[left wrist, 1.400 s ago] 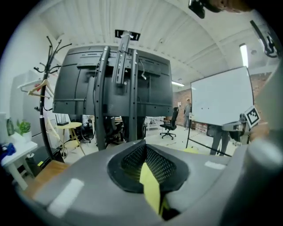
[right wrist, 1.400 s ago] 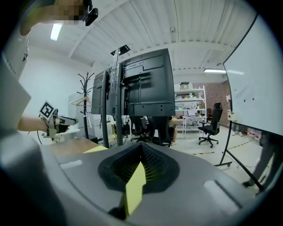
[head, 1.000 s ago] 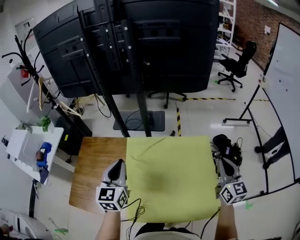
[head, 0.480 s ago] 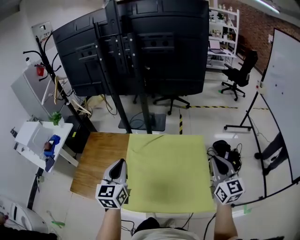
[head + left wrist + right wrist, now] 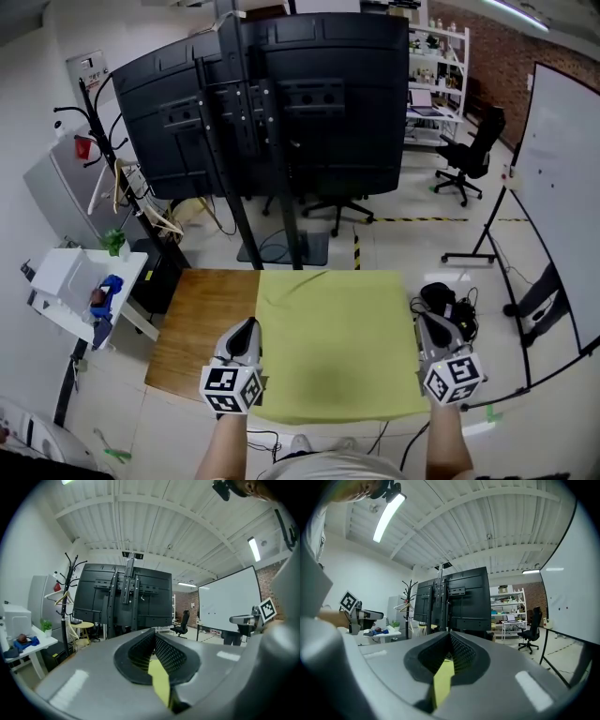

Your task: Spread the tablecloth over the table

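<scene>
A yellow-green tablecloth (image 5: 337, 337) hangs stretched over the right part of a wooden table (image 5: 202, 323) in the head view. My left gripper (image 5: 249, 328) is shut on the cloth's near left corner. My right gripper (image 5: 424, 323) is shut on its near right corner. In the left gripper view a strip of yellow cloth (image 5: 161, 682) is pinched between the shut jaws. The right gripper view shows the same, with a fold of cloth (image 5: 443, 681) caught between its jaws. The table's left part is bare wood.
A large black screen on a stand (image 5: 281, 103) rises just beyond the table. A white side table (image 5: 70, 286) with small items sits at the left. A whiteboard (image 5: 558, 187), an office chair (image 5: 473, 141) and a black bag (image 5: 441, 300) are at the right.
Both grippers have pulled the cloth's near edge toward me and lifted it a little. The cloth now lies flatter and its near edge reaches further over the table's front.
</scene>
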